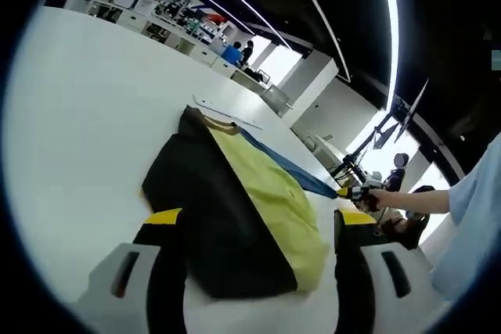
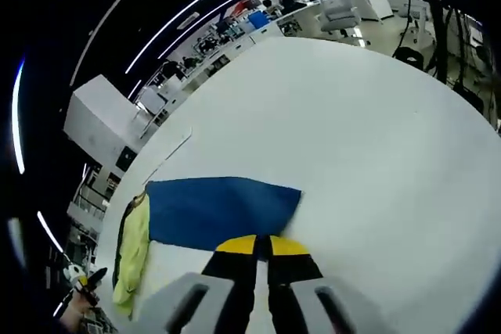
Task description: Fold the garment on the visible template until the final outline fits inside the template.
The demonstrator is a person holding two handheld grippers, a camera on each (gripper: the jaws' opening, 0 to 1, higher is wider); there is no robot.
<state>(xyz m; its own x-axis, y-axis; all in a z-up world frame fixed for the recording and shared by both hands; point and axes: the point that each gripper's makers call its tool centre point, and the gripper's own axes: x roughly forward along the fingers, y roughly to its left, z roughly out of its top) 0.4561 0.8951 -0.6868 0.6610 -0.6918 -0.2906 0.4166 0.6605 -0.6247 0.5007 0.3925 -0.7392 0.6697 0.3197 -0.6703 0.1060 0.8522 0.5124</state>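
A garment with black [image 1: 211, 217], yellow-green [image 1: 270, 193] and blue [image 1: 282, 163] panels lies on the white table [image 1: 86, 115]. My left gripper [image 1: 258, 218] stands open, its yellow-tipped jaws on either side of the garment's near end. A person's hand holds the right gripper [image 1: 362, 193] at the far end of the stretched blue part. In the right gripper view, the right gripper [image 2: 264, 246] has its jaws together on the edge of the blue panel [image 2: 219, 210], and the yellow-green part [image 2: 131, 252] lies beyond it. A thin line [image 1: 231, 119] marks the table behind the garment.
The white table [image 2: 352, 138] spreads wide around the garment. Desks, chairs and people [image 1: 235, 52] stand far beyond it. A stand with cables [image 1: 368, 146] rises past the table edge. A light-blue sleeve [image 1: 473, 209] shows at the right.
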